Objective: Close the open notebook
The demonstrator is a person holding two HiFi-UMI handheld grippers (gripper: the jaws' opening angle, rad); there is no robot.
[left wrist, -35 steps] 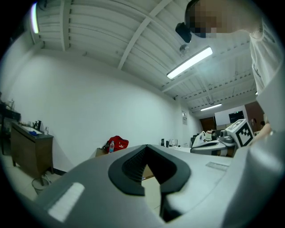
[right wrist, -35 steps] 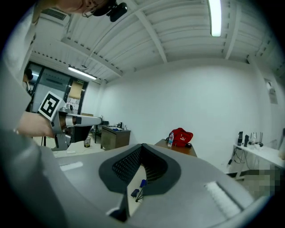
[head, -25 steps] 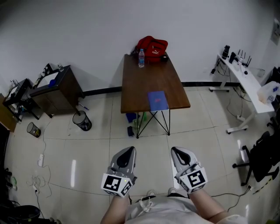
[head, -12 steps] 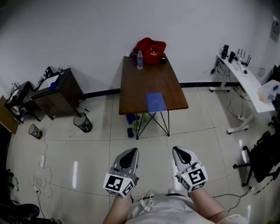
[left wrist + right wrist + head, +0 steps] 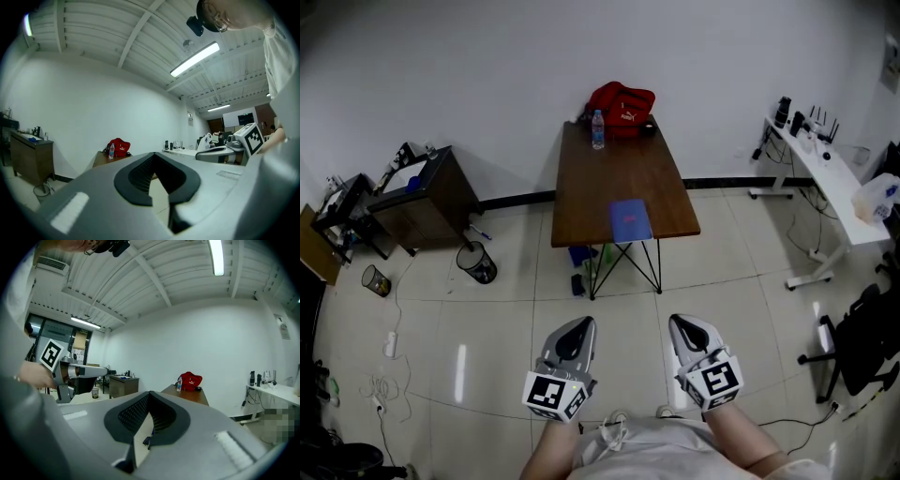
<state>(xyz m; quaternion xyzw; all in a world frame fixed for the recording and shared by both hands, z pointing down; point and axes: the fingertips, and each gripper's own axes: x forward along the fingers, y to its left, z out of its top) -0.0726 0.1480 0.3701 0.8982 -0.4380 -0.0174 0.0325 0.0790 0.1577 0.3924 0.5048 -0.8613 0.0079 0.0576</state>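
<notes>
Left hand-held gripper (image 5: 577,323) and right hand-held gripper (image 5: 685,323), jaws closed and empty, hover near; the blue notebook (image 5: 630,221) lies on the far desk (image 5: 619,169).

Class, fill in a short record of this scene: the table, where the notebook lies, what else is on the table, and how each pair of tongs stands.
Table: brown top, thin dark legs
Notebook: blue, flat at the table's near end; too small to tell whether it is open
Far end: red bag, bottle beside it
Left tongs: shut, empty, over the floor short of the table
Right tongs: shut, empty, over the floor short of the table
Contact: neither tongs touches the notebook
</notes>
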